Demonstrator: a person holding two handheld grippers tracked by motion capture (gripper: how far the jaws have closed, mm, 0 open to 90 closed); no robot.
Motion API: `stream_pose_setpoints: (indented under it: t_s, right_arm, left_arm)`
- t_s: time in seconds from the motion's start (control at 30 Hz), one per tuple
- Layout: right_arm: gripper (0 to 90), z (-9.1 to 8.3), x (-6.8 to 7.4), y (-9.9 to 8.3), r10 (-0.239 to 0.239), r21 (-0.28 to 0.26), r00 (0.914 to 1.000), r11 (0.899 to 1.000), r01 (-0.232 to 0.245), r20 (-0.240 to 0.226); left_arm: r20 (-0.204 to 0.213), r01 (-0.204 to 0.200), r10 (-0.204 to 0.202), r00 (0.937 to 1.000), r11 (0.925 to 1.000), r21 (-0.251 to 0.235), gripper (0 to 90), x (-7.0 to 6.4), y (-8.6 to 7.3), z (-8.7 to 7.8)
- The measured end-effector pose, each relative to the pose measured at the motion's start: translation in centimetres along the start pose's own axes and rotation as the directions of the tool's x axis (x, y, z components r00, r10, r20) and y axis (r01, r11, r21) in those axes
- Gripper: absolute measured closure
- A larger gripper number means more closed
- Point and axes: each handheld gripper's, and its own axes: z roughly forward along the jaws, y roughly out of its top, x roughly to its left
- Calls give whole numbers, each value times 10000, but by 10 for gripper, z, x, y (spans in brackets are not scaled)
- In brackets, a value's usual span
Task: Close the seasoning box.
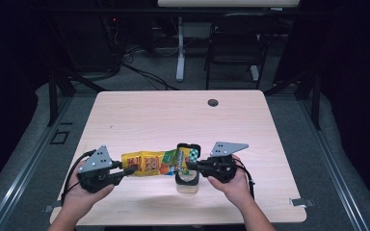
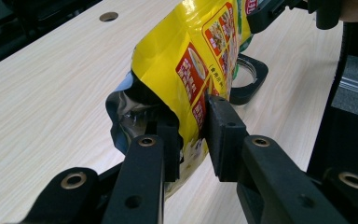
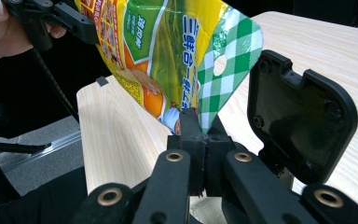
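the left claw is clamped on the opened end of a yellow snack pouch, held above the surface. the pouch's long axis runs left to right. its green checked end sits pinched in the right claw, over a clear container with a raised black lid.

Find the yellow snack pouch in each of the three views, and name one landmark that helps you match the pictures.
High view: the yellow snack pouch hangs low and centre, stretched between the left gripper and the right gripper.
Left gripper view: upper centre, running down into the near jaws.
Right gripper view: top centre, its green-checked corner pinched by the jaws.
Shared landmark: the container's open black lid.
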Motion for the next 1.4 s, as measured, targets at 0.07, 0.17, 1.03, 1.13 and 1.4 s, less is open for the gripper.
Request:
stream_pose_setpoints:
  t_s: [0.07, 0.17, 1.03, 1.13, 1.4]
  right_arm:
    - [900, 0, 0, 0, 10, 0, 10000, 10000, -10, 6]
    - [899, 0, 0, 0, 15, 4, 10000, 10000, -15, 2]
    - [897, -1, 0, -2, 19, 5, 10000, 10000, -19, 71]
    - [898, 0, 0, -2, -23, 18, 10000, 10000, 23, 70]
    - [898, -1, 0, -3, -25, 1, 10000, 10000, 25, 63]
  left_arm:
    - [-22, 5, -5, 10000, 10000, 14, 763, 0, 1, 0]
    - [-67, 18, -18, 10000, 10000, 4, 763, -2, 1, 0]
    - [-545, -181, 157, 9984, 9988, -456, 769, -15, 3, -1]
    - [-629, -84, 43, 9980, 9978, -655, 769, -15, -1, -1]
    - [-1045, -199, 70, 9945, 9922, -1232, 770, -23, -5, 0]
